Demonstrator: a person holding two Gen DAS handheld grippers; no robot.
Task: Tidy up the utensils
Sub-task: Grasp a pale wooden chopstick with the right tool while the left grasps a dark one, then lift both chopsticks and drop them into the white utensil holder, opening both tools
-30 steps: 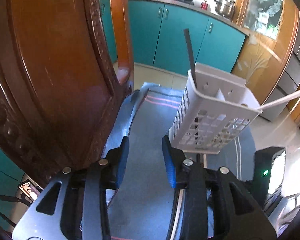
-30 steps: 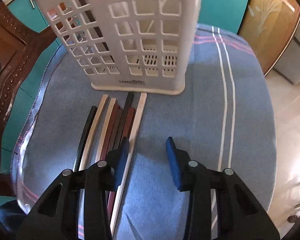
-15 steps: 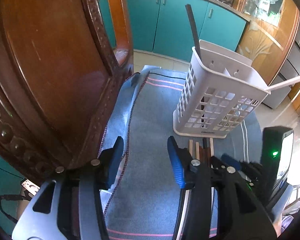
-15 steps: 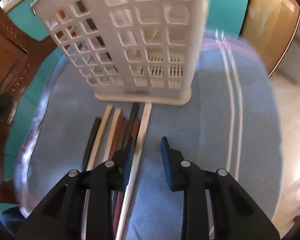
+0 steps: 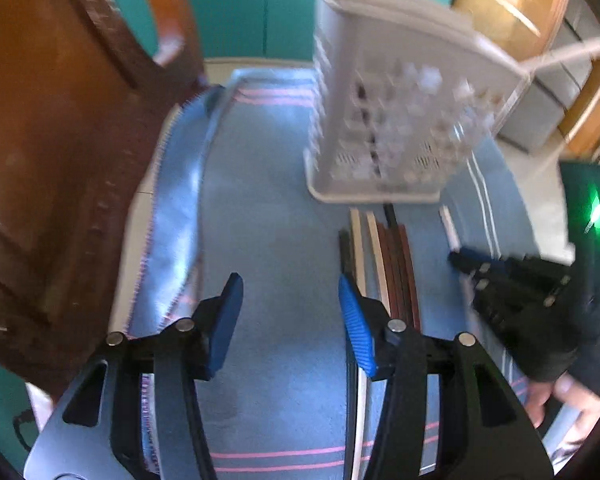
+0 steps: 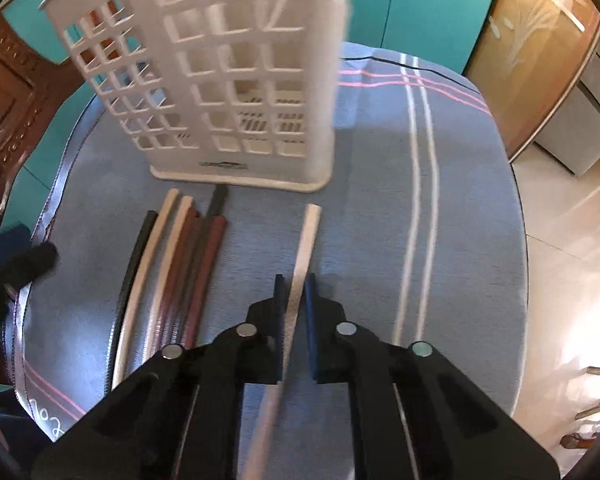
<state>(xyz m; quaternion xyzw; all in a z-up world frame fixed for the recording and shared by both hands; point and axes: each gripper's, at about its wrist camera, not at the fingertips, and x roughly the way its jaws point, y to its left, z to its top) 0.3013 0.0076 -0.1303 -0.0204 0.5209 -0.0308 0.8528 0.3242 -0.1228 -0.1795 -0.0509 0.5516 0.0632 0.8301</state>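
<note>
The right gripper (image 6: pixel 295 300) has its fingers closed on a single white chopstick (image 6: pixel 307 240), pinching it partway along its length. The stick's long axis runs straight away from the fingers toward the white slotted basket (image 6: pixel 236 80), its far tip stopping just short of the basket's base; its near end passes back under the gripper. It lies apart from the remaining chopsticks (image 6: pixel 180 264), a bundle of black, white and reddish-brown sticks side by side on the blue cloth of the desk (image 6: pixel 380 200), to the left of the held one and also pointing at the basket. The coming move probably turns on tipping the held stick upright so that one end can drop into the basket's open top; the right hand is clearly the nearer one for that.

The left gripper (image 5: pixel 290 320) hangs over bare cloth with nothing between its fingers, which are about half open and opening; the bundle lies just beside its right finger.

A second ago the right fingers stood wide, straddling the rightmost white stick while it lay against the bundle; now they have shut on it and it sits clear of the others. The left gripper has come down and widened.
</note>
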